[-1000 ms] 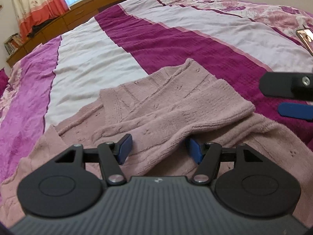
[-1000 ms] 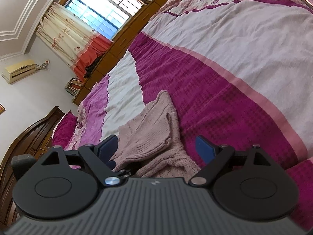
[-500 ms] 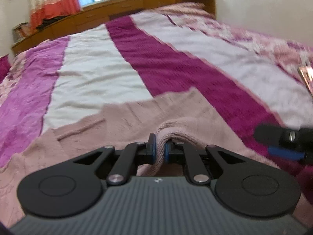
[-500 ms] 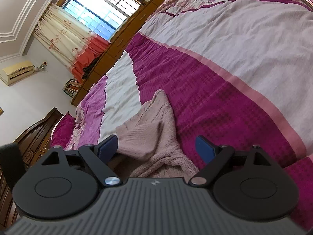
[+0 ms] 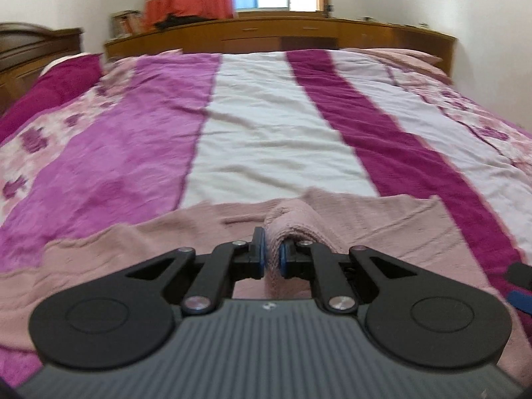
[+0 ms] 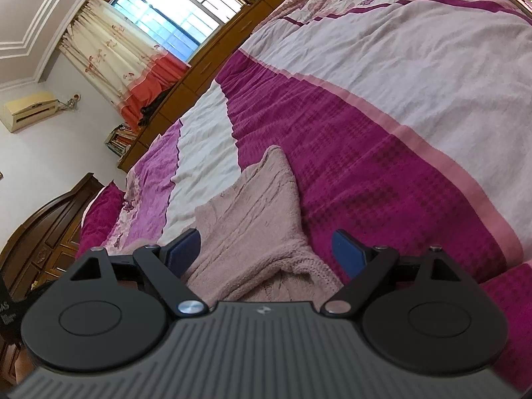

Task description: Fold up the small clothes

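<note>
Nearest in the left wrist view, the left gripper (image 5: 272, 256) is clamped on a bunched fold of the pink sweater (image 5: 382, 222); its jaws have just been closing, and the knit is pinched between the blue pads (image 5: 260, 252), rising in a small hump toward 12 o'clock. The rest of the sweater lies flat on the bedspread (image 5: 272, 133), spreading from 9 o'clock across to 3 o'clock just past the jaws, so its long axis runs crosswise to this gripper. At 4 o'clock, at the frame edge, a dark part with a blue pad shows, probably the right gripper.

In the right wrist view, the right gripper (image 6: 271, 254) stands wide apart, holding nothing; the sweater (image 6: 252, 219) lies between and beyond its pads, tapering away toward 12 o'clock on the magenta stripe (image 6: 382, 179).

The left hand has the cloth, so my judgement is that the fold turns on carrying that pinched edge across the garment, toward the far flat part at 12 o'clock
</note>
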The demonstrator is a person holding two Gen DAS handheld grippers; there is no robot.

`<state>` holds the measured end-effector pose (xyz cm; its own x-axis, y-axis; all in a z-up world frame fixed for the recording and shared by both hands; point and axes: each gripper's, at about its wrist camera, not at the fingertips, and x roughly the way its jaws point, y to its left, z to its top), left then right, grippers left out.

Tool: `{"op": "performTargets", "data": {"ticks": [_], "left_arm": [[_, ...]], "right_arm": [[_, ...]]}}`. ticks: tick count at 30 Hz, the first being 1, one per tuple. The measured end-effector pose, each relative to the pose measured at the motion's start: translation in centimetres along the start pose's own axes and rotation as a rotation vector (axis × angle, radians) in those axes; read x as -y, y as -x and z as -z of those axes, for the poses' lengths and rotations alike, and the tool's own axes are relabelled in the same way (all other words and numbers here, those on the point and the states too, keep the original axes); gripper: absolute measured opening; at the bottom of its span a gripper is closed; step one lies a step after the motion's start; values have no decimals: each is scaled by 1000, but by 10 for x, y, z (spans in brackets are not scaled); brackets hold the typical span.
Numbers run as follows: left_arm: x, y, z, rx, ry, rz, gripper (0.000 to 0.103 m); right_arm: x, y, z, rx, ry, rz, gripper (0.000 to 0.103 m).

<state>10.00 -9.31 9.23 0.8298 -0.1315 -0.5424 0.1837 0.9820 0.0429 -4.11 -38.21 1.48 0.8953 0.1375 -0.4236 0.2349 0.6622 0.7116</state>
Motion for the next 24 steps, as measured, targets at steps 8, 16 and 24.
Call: {"op": "performTargets", "data": {"ticks": [8,16,24], "left_arm": [[-41,8,27,-34,106,-70,11],[-59,7,55,-128,109,-83,39],[-65,11,68,-180,57,-83,63]], "right_arm": [[-4,0,1,1,36,16,91],[-9,-3,5,-15,81,29,91],[-16,-6,10,-29,126,43,91]]}}
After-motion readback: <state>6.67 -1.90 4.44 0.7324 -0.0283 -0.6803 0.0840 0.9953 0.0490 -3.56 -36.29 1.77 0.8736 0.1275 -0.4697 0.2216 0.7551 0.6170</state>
